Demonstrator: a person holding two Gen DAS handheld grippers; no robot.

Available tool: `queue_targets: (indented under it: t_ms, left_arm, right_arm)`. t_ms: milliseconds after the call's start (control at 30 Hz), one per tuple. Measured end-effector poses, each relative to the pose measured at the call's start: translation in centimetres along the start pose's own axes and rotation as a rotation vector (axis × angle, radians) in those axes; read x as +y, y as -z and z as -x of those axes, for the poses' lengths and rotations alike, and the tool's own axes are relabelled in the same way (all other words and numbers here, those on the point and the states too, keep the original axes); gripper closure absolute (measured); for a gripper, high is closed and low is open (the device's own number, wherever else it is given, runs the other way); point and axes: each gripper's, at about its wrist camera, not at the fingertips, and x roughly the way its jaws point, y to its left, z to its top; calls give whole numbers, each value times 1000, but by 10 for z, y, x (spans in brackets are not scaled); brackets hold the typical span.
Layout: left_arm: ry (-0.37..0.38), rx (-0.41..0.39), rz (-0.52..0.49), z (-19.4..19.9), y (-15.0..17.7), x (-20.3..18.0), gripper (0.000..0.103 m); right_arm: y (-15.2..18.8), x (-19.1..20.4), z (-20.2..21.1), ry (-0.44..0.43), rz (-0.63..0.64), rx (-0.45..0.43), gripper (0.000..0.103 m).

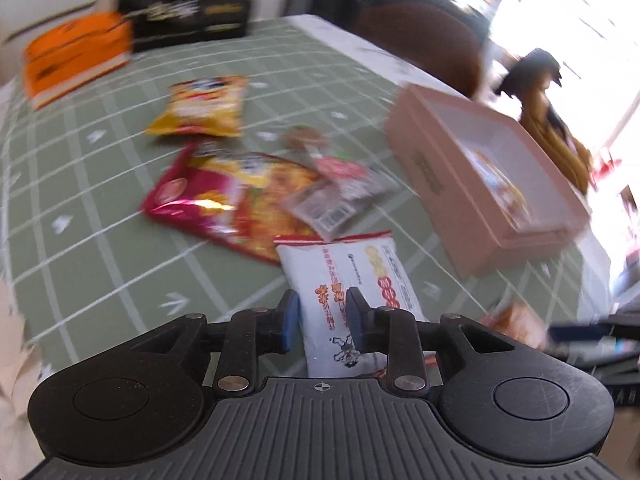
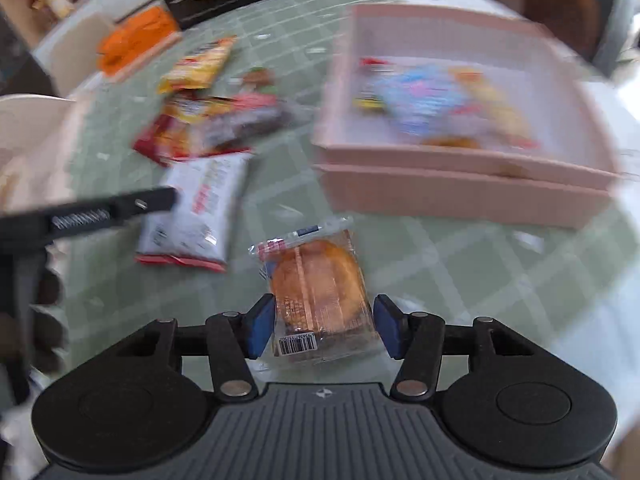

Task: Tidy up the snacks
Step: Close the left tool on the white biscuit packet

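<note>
My left gripper (image 1: 323, 320) is shut on a white snack packet (image 1: 348, 280) with red and yellow print, held just above the green checked tablecloth (image 1: 100, 208). That packet also shows in the right wrist view (image 2: 196, 212) with the left gripper's finger (image 2: 120, 204) on it. My right gripper (image 2: 323, 330) is shut on a clear-wrapped orange pastry (image 2: 320, 292). The pink tray (image 2: 460, 192) lies ahead of it and holds several snacks (image 2: 432, 100). The tray also shows at the right of the left wrist view (image 1: 440, 184).
A red chip bag (image 1: 224, 200), a yellow bag (image 1: 204, 108) and a small clear packet (image 1: 336, 192) lie on the table. An orange box (image 1: 76, 60) and a black box (image 1: 188, 0) stand at the far edge. A brown chair (image 1: 424, 40) is behind.
</note>
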Motion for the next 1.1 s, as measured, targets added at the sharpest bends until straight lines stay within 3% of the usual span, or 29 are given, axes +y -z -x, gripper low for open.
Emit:
queue_targets:
  t_ms: [133, 300, 567, 667, 767, 867, 967, 1100]
  left_arm:
    - [-23, -4, -110, 4, 2, -24, 72]
    - [-46, -60, 5, 13, -11, -12, 72]
    - [-40, -64, 37, 19, -17, 1, 72]
    - [-7, -80, -39, 13, -28, -5, 72]
    - [6, -85, -133, -3, -46, -15, 72]
    - [-7, -14, -246, -32, -63, -27, 72]
    - [-44, 64, -309, -59, -73, -37, 71]
    - [-74, 76, -374, -77, -79, -47, 60]
  right_arm:
    - [19, -27, 13, 80, -37, -26, 50]
    - [21, -54, 16, 109, -131, -46, 48]
    - [-43, -30, -3, 61, -58, -120, 46]
    - [-66, -25, -15, 12, -79, -92, 43]
    - [-68, -25, -15, 11, -87, -90, 42]
    - [-52, -31, -5, -20, -93, -89, 31]
    - [-26, -40, 7, 1, -75, -78, 31]
    - [8, -48, 18, 49, -62, -63, 27]
